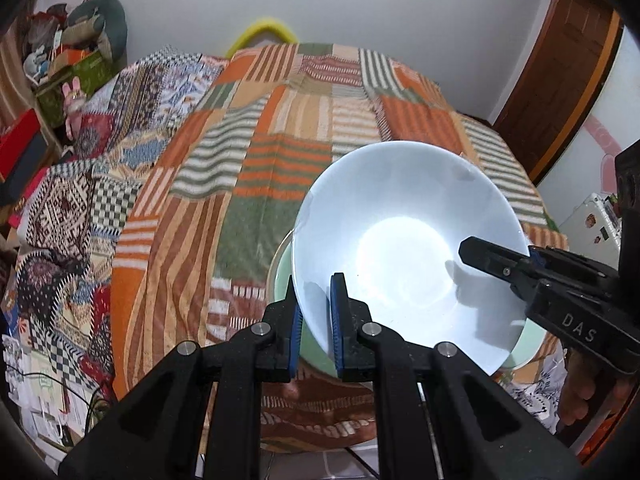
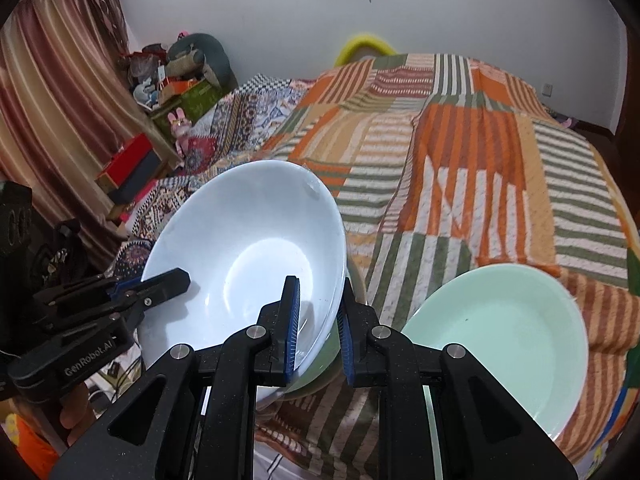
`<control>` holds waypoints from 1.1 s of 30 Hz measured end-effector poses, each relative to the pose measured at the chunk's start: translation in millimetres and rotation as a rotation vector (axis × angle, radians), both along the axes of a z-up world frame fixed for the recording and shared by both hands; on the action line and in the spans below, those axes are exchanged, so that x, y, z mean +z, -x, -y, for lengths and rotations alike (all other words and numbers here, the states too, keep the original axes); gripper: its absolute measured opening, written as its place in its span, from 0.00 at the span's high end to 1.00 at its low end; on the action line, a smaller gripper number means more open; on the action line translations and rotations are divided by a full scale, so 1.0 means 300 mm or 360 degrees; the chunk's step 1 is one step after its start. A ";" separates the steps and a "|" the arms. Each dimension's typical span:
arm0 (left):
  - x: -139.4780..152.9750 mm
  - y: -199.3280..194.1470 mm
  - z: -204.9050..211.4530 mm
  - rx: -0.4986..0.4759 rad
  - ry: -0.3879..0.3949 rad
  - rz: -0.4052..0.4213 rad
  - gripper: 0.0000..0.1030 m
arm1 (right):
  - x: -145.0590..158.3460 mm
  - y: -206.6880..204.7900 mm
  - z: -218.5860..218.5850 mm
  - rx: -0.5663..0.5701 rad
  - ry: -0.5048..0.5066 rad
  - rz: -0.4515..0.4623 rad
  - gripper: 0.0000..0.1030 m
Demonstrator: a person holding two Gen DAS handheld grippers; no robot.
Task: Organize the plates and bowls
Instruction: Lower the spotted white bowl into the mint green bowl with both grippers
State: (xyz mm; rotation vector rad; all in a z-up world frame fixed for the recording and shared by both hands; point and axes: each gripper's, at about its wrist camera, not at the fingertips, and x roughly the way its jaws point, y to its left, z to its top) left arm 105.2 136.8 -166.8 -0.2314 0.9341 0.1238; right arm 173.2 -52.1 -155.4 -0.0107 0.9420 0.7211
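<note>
A white bowl (image 1: 400, 240) (image 2: 248, 248) hangs tilted just above the striped bedspread, carried by both grippers. My left gripper (image 1: 316, 282) (image 2: 176, 280) is shut on its rim, one blue pad inside the bowl and one outside. On the opposite rim my right gripper (image 2: 319, 284) (image 1: 478, 254) is shut in the same way. Directly beneath the white bowl lies a green dish (image 1: 530, 340) (image 2: 316, 376), mostly hidden; I cannot tell whether they touch. In the right wrist view a second pale green plate (image 2: 500, 340) rests on the bed to the right.
The patchwork bedspread (image 1: 280, 140) (image 2: 480, 160) stretches far behind the dishes. Cluttered shelves with boxes and toys (image 1: 60, 80) stand along the left wall. A wooden door (image 1: 560, 80) is at the right, and the bed's near edge drops to the floor below the grippers.
</note>
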 end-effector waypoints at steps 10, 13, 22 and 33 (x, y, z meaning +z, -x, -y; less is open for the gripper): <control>-0.107 -0.009 -0.049 0.0036 0.0055 -0.0111 0.89 | -0.079 0.003 -0.052 0.0047 0.0072 -0.0095 0.84; -0.127 -0.013 -0.059 0.0047 0.0069 -0.0127 0.89 | -0.091 0.003 -0.061 0.0056 0.0086 -0.0111 0.84; -0.165 -0.029 -0.069 0.0054 0.0080 -0.0141 0.87 | -0.107 -0.005 -0.072 0.0066 0.0117 -0.0113 0.83; -0.198 -0.041 -0.081 0.0071 0.0025 -0.0182 0.85 | -0.079 0.017 -0.105 0.0083 0.0212 0.0046 0.79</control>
